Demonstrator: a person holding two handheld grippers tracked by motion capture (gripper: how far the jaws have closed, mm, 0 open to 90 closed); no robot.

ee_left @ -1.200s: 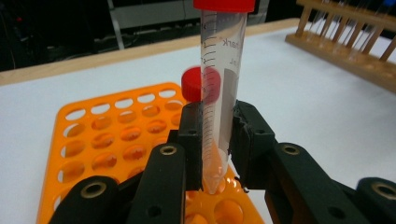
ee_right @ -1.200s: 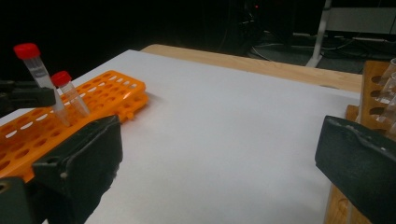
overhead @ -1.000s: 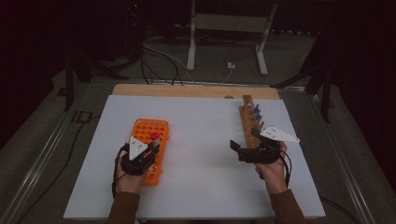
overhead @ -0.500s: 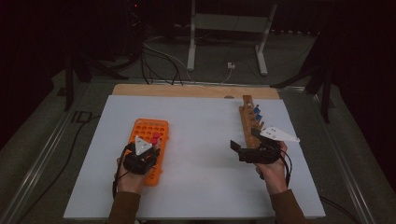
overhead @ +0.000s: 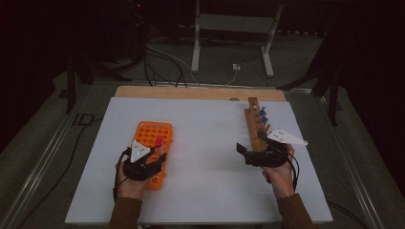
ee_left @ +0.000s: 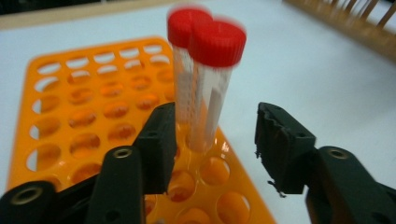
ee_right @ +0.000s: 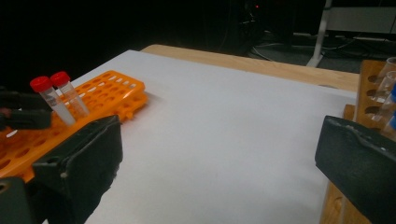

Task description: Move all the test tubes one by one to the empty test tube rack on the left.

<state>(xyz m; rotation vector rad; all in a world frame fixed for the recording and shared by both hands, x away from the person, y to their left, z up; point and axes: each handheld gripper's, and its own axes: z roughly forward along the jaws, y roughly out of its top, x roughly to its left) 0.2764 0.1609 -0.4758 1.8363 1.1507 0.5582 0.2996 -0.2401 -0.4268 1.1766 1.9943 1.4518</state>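
Left gripper (ee_left: pixel 212 140) stands with jaws apart around two red-capped tubes (ee_left: pixel 205 88), seated upright in the orange rack (ee_left: pixel 84 135) just ahead of it; likely a release step, so backing straight off comes next; right gripper (ee_right: pixel 217 172) hangs wide open beside the wooden rack (overhead: pixel 255 126)

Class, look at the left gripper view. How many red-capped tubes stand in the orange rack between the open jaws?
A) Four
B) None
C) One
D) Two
D: two red-capped tubes stand side by side in the orange rack, with the left gripper open around them; the right gripper view shows the same pair.
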